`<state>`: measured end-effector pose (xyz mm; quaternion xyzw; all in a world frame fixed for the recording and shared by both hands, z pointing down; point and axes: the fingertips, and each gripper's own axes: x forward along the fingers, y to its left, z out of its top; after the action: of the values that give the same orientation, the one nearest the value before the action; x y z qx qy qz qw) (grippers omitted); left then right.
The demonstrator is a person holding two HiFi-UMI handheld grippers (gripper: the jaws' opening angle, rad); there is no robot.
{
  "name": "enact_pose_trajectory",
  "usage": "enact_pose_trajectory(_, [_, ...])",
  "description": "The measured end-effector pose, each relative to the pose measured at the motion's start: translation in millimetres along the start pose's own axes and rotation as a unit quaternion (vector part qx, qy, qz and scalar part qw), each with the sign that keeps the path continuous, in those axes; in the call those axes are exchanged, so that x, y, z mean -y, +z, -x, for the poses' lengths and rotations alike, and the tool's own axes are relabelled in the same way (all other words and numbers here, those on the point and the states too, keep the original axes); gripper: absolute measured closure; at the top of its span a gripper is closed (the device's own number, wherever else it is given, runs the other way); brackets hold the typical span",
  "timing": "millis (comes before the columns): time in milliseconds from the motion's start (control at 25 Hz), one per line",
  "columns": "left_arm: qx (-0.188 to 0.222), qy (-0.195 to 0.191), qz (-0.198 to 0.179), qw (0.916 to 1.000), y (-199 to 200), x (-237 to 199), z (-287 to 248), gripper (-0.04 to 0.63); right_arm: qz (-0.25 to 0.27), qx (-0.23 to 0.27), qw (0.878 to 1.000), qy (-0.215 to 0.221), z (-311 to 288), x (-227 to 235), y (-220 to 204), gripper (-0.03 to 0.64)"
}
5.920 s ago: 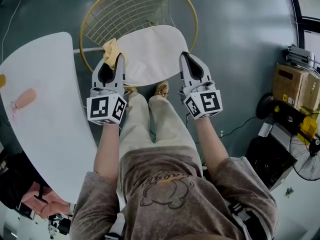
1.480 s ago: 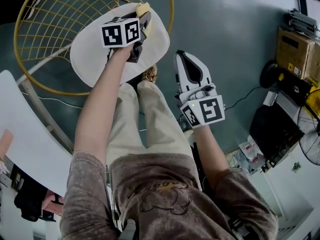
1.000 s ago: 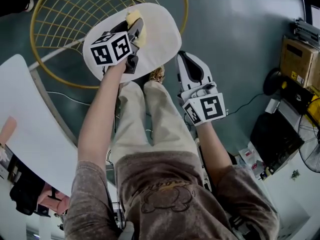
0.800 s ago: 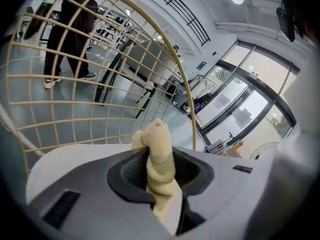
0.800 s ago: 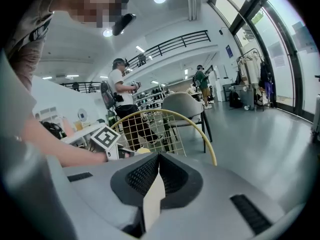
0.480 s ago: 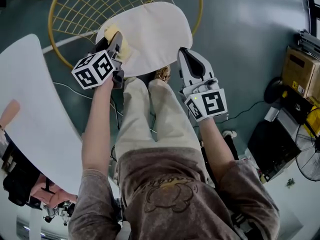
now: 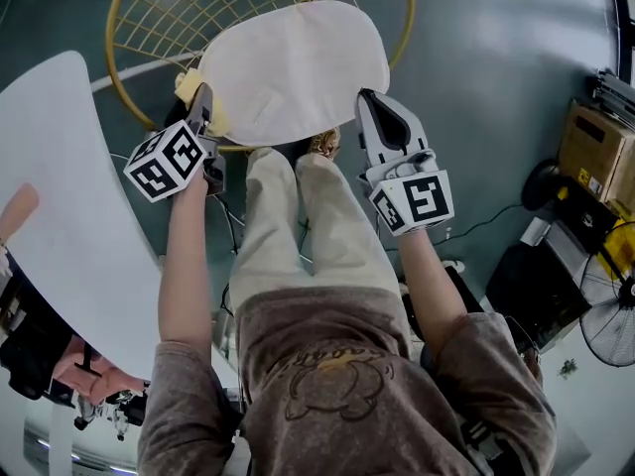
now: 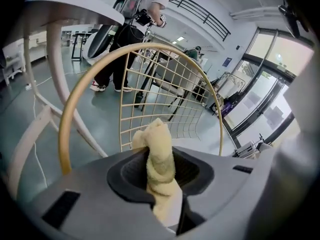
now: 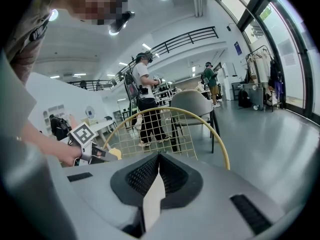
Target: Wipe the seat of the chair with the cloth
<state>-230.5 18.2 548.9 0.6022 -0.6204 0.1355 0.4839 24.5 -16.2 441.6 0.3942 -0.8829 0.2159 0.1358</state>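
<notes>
Yellow cloth (image 7: 190, 80), clamped in the left gripper (image 7: 203, 107), had been drawn back across the white seat (image 7: 298, 62) to its left edge, suggesting one wiping stroke finished; the right gripper (image 7: 373, 107) hung clenched, empty.

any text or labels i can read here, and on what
No readable text anywhere.
Brown cardboard box: label too small to read.
Marker cubes on left gripper and right gripper: black-and-white patterns, no letters.
Grey-brown shirt: drawing only.
Yellow cloth: blank.

The cloth (image 7: 190, 83) is pale yellow, the seat (image 7: 298, 67) cream (chair back (image 8: 66, 134): gold wire grid).
</notes>
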Motion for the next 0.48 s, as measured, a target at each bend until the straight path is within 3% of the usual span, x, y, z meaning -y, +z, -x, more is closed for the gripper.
enact_pose_trajectory(480, [-0.031,0.064,-0.019,0.9973,-31.8,-35.3,-9.0,0.485,-0.003,-0.006,1.0,-0.001,1.4,4.9,-8.1,0.591])
